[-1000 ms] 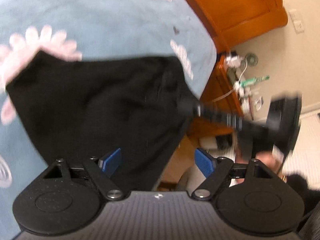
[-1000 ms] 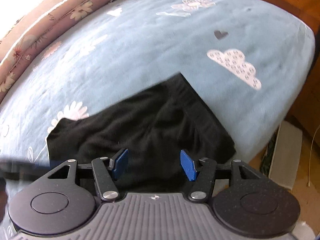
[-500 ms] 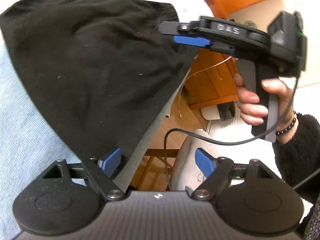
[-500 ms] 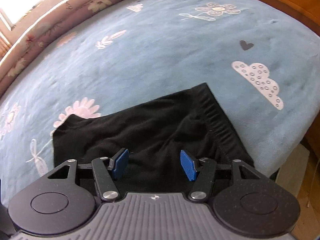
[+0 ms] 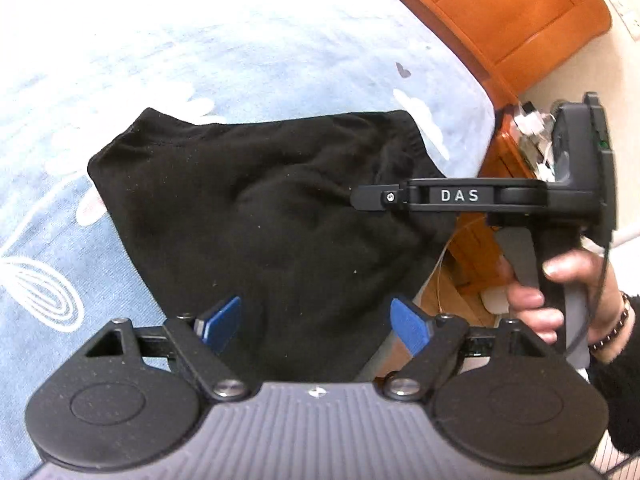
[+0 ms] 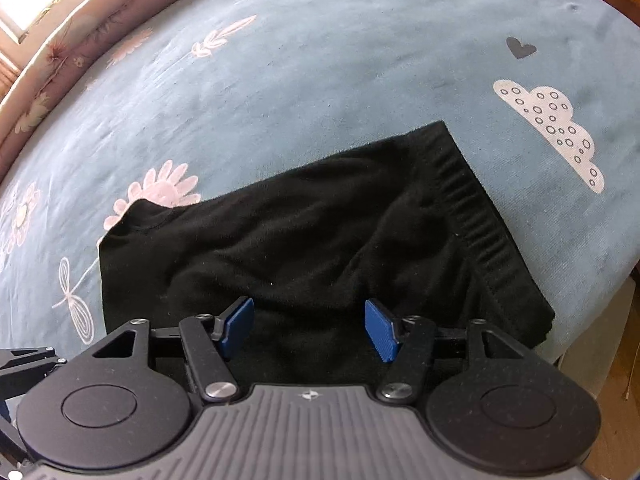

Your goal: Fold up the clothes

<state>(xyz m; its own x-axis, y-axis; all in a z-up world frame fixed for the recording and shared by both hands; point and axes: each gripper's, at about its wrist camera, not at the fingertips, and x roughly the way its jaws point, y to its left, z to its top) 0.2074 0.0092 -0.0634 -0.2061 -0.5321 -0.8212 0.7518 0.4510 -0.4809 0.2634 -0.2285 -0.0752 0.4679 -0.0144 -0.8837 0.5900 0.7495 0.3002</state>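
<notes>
One black garment point(image 6: 320, 248) on the bed point(image 6: 320, 80), both grippers above its near edge with jaws spread and empty.

The garment lies rumpled near the bed's right edge, its long axis running left to right, ribbed waistband point(image 6: 480, 216) at the right end and partly over the edge. Left gripper point(image 5: 316, 320) stands at the near edge; right gripper point(image 6: 310, 328) hangs over the near-middle, forward of the band. In the left view the right gripper's arm crosses the band end, so the right hand point(image 5: 560, 292) is judged nearer that end. Whether the cloth is already doubled cannot be told.
</notes>
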